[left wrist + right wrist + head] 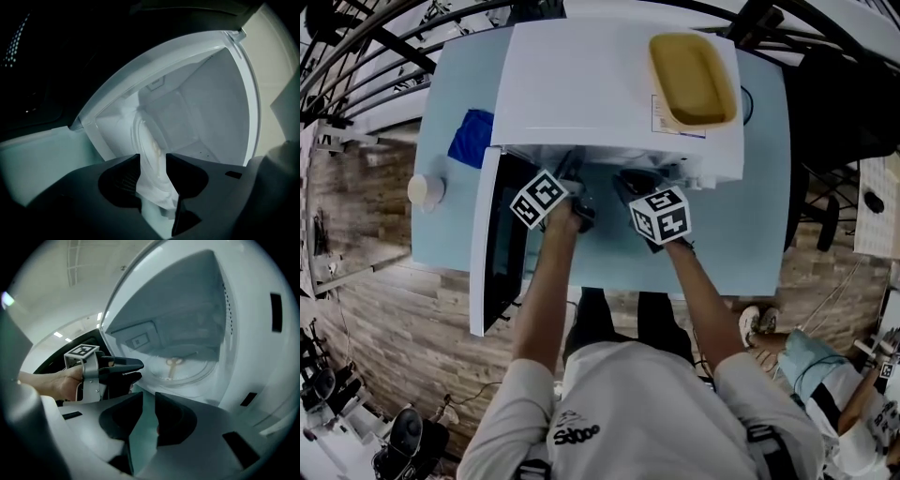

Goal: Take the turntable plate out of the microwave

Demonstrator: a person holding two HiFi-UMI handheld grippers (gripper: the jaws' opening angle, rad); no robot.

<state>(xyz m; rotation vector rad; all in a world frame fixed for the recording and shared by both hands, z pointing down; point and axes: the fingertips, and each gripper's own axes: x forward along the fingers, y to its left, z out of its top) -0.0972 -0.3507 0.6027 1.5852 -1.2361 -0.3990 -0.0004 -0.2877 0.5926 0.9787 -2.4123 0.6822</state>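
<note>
The white microwave [581, 94] stands on a pale blue table with its door [492, 244] swung open to the left. In the right gripper view the clear glass turntable plate [192, 369] lies inside the cavity, with the drive hub showing through it. My left gripper [578, 187] reaches into the opening, and the plate's rim [150, 140] fills the gap between its jaws [153, 164], touching both. From the right gripper view the left gripper [136, 370] sits at the plate's left edge. My right gripper [149, 401] hangs before the opening, its jaws slightly apart with nothing between them.
A yellow tray [692, 80] rests on top of the microwave. A blue cloth [472, 138] and a white cup [426, 190] lie on the table [750, 234] to the left. Another person's legs [811, 361] show at the lower right on the wooden floor.
</note>
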